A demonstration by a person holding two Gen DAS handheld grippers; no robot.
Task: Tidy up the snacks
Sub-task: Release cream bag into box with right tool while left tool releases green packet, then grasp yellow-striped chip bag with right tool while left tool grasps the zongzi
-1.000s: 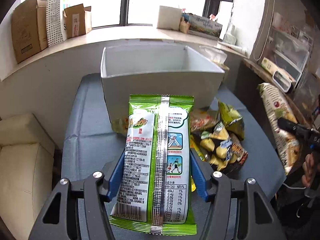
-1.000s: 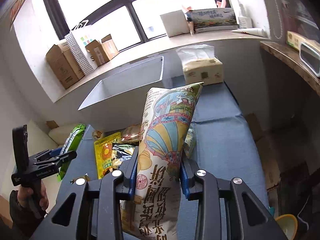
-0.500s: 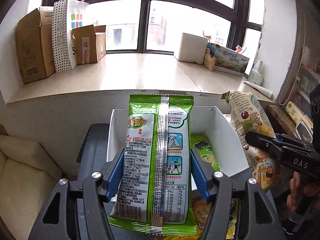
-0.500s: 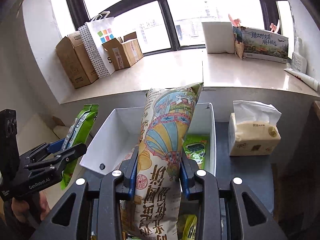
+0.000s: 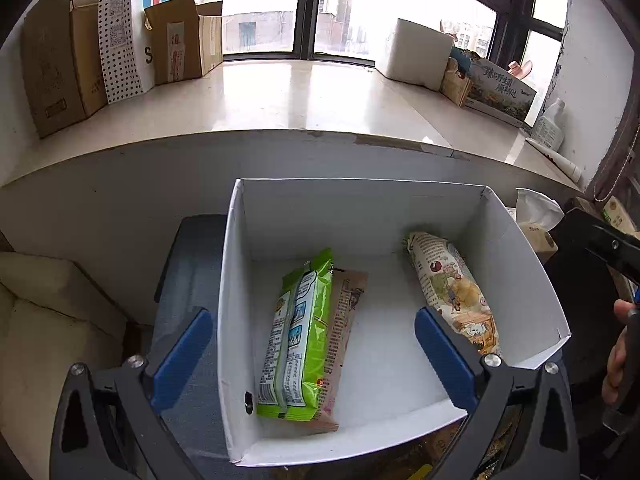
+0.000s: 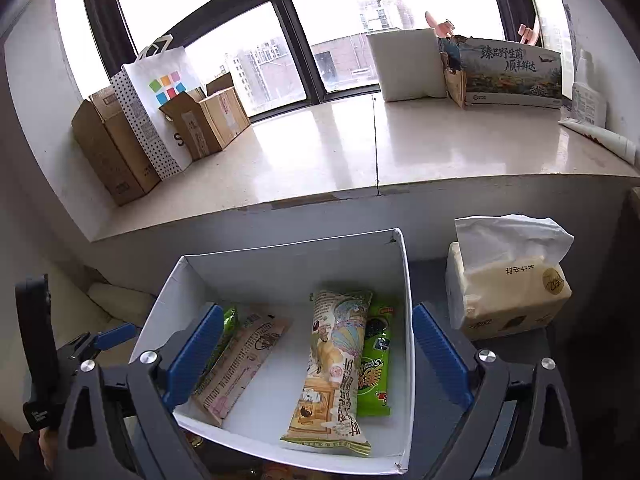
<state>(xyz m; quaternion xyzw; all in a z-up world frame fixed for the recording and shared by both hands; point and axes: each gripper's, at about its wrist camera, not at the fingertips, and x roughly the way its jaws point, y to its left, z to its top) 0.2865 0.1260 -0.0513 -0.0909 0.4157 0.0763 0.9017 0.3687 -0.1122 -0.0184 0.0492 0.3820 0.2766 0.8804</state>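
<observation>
Left wrist view shows the white box [image 5: 516, 272] with the green packet [image 5: 298, 336] lying flat on its floor, on top of a pale pink packet [image 5: 344, 320], and the cream illustrated packet [image 5: 452, 292] leaning along the right wall. All three lie with their long axis running from the near wall to the far wall, so in line with the way the fingers point. The left gripper [image 5: 312, 356] hangs over the near left part of the box; its jaws are opening, spread wide, with nothing pressed between the blue fingers [image 5: 182, 354]; the green packet lies free below them.

From the right wrist view, the right gripper [image 6: 316, 360] is over the near wall; its jaws are opening too, and the cream packet lies loose on the floor of the box, beside a darker green packet [image 6: 374, 364] next to the right wall. A tissue pack [image 6: 508, 296] stands on the desk [image 6: 436, 436] just right of the box.

More snacks [image 5: 492, 452] show under the near edge of the box, toward the person. I judge the next pick lies there, behind and below both grippers; which hand is nearer to them I cannot tell.
</observation>
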